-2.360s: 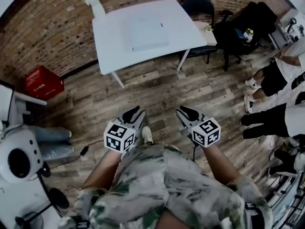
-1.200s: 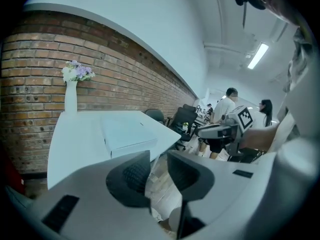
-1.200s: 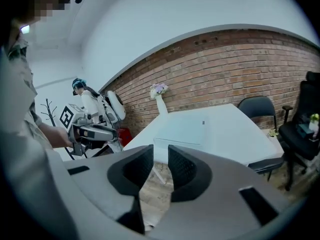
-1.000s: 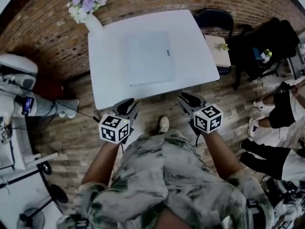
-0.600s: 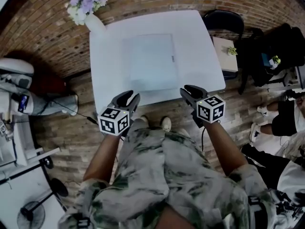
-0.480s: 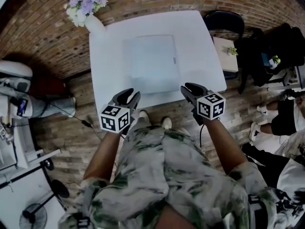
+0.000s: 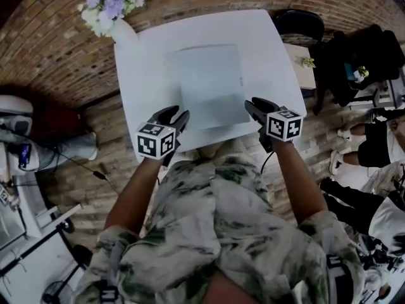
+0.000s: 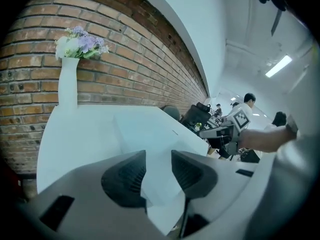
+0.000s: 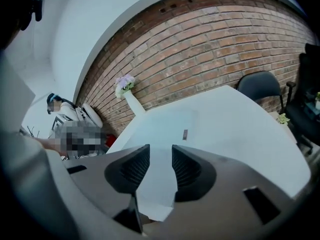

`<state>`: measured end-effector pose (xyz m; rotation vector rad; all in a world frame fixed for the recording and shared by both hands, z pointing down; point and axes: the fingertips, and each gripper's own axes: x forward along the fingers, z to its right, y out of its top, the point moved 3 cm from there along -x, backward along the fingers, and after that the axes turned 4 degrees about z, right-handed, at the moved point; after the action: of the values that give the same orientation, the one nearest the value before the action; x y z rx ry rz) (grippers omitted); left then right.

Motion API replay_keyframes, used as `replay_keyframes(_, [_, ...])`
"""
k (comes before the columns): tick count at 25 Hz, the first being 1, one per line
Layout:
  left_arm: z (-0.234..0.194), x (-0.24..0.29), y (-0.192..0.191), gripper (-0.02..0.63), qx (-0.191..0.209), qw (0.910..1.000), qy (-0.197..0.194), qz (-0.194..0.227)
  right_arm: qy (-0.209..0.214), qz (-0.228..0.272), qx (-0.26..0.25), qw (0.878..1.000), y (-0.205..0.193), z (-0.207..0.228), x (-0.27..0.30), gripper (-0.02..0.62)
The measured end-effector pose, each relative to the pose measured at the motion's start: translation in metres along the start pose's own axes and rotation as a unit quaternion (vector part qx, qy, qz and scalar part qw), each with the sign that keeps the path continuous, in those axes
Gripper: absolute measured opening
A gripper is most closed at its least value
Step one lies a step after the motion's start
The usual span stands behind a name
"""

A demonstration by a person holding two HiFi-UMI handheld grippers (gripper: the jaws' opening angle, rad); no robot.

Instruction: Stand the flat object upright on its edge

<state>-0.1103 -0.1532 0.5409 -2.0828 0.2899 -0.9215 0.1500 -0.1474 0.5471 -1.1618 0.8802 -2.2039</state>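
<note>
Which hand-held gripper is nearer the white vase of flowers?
The left hand-held gripper; the tall white vase of purple flowers stands at the left corner, far from the right hand-held gripper.

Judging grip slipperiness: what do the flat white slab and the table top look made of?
Flat slab: smooth, matte, pale grey-white, probably plastic or coated board; thin, rigid-looking, with a small grey tag near one edge. Table top: smooth white laminate by its look, uniform, no grain.
</note>
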Motion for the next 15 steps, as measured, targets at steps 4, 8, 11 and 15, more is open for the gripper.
replay_keyframes(4, [-0.025, 0.015, -0.003, 0.164, -0.023, 0.9996, -0.003, -0.015, -0.011, -0.011, 0.026, 1.000, 0.003, 0.019, 0.026, 0.173])
replay_keyframes(8, [-0.040, 0.032, 0.001, 0.175, -0.049, 0.9986, 0.003, -0.022, -0.001, -0.038, 0.042, 0.998, 0.007, 0.033, 0.046, 0.184])
replay_keyframes(11, [-0.048, 0.049, -0.002, 0.192, -0.074, 0.9967, 0.007, -0.034, 0.012, -0.061, 0.055, 0.997, 0.007, 0.044, 0.059, 0.193])
replay_keyframes(15, [-0.057, 0.065, -0.005, 0.210, -0.095, 0.9940, 0.019, -0.050, 0.034, -0.087, 0.084, 0.992, 0.008, 0.055, 0.073, 0.210])
